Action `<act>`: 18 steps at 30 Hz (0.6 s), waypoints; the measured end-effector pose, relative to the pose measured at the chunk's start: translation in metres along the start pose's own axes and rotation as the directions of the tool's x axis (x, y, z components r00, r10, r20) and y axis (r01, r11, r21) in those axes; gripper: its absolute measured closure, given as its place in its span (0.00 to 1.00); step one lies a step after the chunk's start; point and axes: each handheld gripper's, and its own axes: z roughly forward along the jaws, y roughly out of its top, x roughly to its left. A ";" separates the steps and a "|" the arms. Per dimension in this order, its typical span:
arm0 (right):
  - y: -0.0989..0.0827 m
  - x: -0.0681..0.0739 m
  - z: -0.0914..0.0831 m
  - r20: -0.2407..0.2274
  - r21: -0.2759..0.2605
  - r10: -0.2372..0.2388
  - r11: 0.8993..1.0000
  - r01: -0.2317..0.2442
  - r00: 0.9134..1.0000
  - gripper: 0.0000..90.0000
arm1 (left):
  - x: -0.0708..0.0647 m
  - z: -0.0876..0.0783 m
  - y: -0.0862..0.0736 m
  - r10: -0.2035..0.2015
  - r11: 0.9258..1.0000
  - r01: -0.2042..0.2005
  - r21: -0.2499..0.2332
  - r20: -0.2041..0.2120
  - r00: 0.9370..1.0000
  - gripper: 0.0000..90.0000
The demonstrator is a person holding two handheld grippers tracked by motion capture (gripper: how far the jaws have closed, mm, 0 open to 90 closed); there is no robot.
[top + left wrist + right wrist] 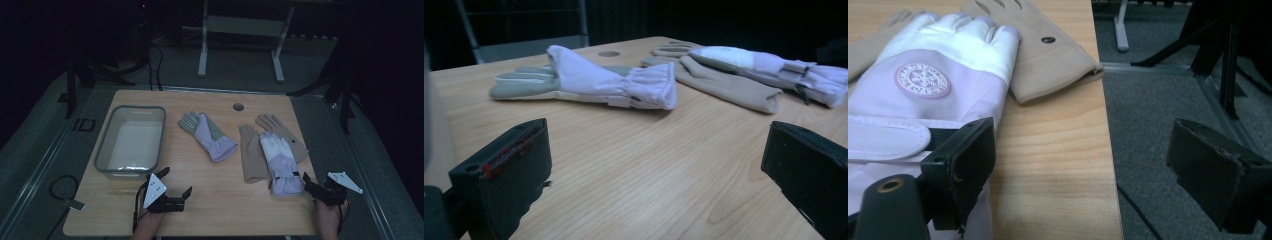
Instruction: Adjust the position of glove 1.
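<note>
The right hand-held gripper (314, 188) sits at the near right corner of the tabletop (215, 200), jaws spread wide and holding nothing. In the right gripper view its left jaw is just beside the cuff of the lilac-and-white ski glove (923, 95), while its other jaw hangs out past the table edge over the grey floor. The left hand-held gripper (176, 186) rests low at the near left, jaws also wide apart and empty, facing the second lilac glove (589, 82), which lies palm up near the middle of the tabletop, well apart from it.

The glove by the right gripper lies partly on top of a pair of tan gloves (254, 150), fingers pointing far. It looks padded, soft and light: it should fold and droop when lifted, and the smooth shell may slip a little. The gathered cuff and its strap (883, 137) seem the thickest, firmest place to pinch, and they are the nearest. Lifting there may drag the tan gloves along. A clear plastic bin (131, 141) stands at the far left, empty.
</note>
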 end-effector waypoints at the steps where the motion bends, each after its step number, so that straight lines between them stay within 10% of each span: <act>1: 0.000 0.000 0.000 0.002 0.003 0.001 1.000 -0.001 1.000 0.14 | 0.000 0.000 0.000 -0.002 1.000 0.002 0.000 -0.004 1.000 0.00; 18: 0.026 0.008 -0.006 -0.071 0.059 -0.043 0.997 0.047 0.997 0.12 | 0.000 0.000 0.000 -0.002 1.000 0.002 0.004 -0.010 1.000 0.00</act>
